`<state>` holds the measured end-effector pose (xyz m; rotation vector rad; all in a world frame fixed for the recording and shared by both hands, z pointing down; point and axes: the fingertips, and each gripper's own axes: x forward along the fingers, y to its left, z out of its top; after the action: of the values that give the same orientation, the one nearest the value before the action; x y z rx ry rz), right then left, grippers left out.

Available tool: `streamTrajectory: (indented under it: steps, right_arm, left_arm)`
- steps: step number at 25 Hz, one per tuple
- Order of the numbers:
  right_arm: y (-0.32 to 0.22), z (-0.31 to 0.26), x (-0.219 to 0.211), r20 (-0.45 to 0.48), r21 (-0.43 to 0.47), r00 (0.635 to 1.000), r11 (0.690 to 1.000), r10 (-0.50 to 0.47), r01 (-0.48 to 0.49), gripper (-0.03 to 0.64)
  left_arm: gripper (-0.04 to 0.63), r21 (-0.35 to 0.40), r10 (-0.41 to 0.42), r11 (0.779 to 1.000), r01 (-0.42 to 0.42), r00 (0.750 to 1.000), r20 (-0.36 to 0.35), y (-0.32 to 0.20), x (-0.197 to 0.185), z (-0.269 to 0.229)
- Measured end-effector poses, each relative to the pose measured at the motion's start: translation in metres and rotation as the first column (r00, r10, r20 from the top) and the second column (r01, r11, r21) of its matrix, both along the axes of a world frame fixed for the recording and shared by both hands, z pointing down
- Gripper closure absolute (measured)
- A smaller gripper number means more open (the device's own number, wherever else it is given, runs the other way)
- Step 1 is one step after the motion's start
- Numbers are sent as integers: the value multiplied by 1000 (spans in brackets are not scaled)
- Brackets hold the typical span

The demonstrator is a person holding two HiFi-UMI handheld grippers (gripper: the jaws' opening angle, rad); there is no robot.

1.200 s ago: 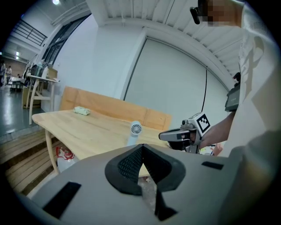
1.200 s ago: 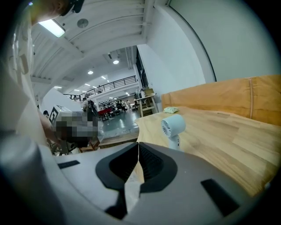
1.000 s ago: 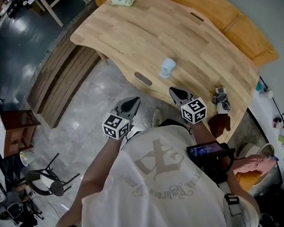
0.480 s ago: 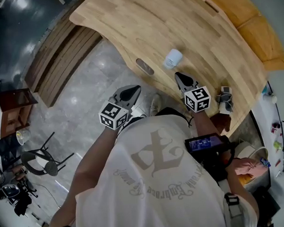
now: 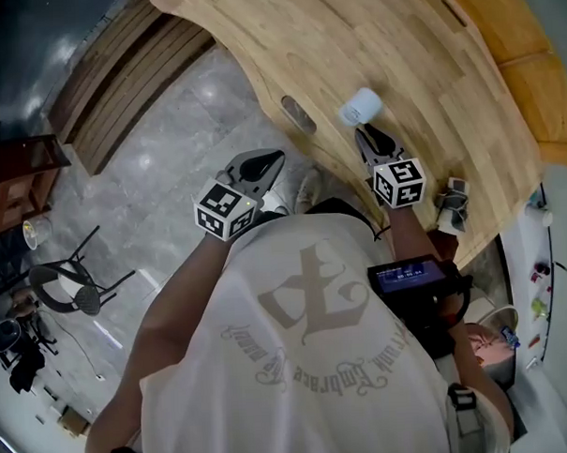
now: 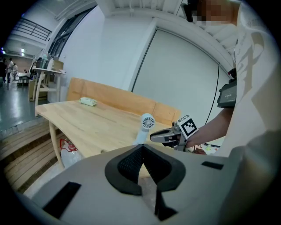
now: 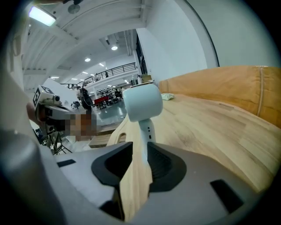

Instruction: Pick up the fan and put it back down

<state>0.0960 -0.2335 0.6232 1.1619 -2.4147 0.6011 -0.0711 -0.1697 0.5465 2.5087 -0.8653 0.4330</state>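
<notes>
Fan [image 5: 361,106]: small, white, upright on the wooden table [image 5: 417,65] near its front edge. Right gripper [image 5: 367,135] just behind it, jaws apart and just been opening. The fan's stem stands in the gap at their tips, with the pads not pressing on it. Left gripper [image 5: 267,161]: jaws together, empty, above the floor [image 5: 168,170] beside the table.
</notes>
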Motion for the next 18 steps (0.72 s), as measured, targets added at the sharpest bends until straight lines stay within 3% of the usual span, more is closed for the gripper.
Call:
streamTrajectory:
  steps: [6,18]
  right_arm:
    - [-15,18,-1,-20,-41,1000,999,-5,4,453]
    - [-43,26,-11,-40,-7,997,998,-65,65,434]
  left_arm:
    - [586,-14,-27,1000,27,1000,9,-2,-6,3]
    - [586,-20,-68,997,69,997,46,-4,-10,4]
